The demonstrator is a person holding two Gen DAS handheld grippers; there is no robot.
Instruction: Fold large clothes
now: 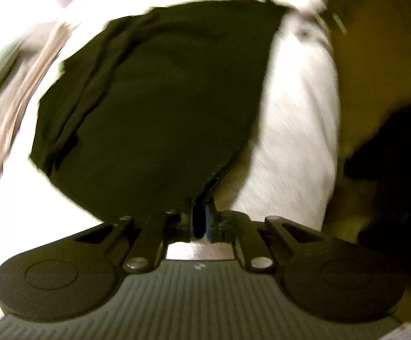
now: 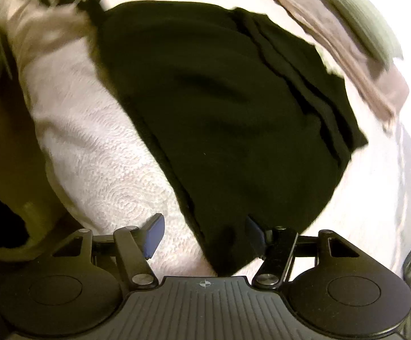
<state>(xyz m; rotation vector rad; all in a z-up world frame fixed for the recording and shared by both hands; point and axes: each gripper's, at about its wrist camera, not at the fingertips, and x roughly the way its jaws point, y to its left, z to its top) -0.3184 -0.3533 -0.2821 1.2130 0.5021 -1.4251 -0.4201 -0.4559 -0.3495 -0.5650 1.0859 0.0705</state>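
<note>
A large black garment (image 1: pixel 160 107) lies folded on a white textured bedspread (image 1: pixel 296 130). In the left wrist view my left gripper (image 1: pixel 201 222) is shut on the garment's near corner, the black cloth pinched between its blue pads. In the right wrist view the same black garment (image 2: pixel 219 113) fills the middle. My right gripper (image 2: pixel 202 235) stands open at its near edge. The left blue pad (image 2: pixel 154 235) rests over the white bedspread (image 2: pixel 97 153), and the right pad (image 2: pixel 255 232) is half covered by the cloth. Both views are blurred by motion.
A beige cloth (image 2: pixel 347 34) and a green item (image 2: pixel 361 19) lie beyond the garment, seen as beige cloth (image 1: pixel 15 90) at the left in the left wrist view. The bed's edge drops to a dark yellowish floor (image 1: pixel 375 85) on one side.
</note>
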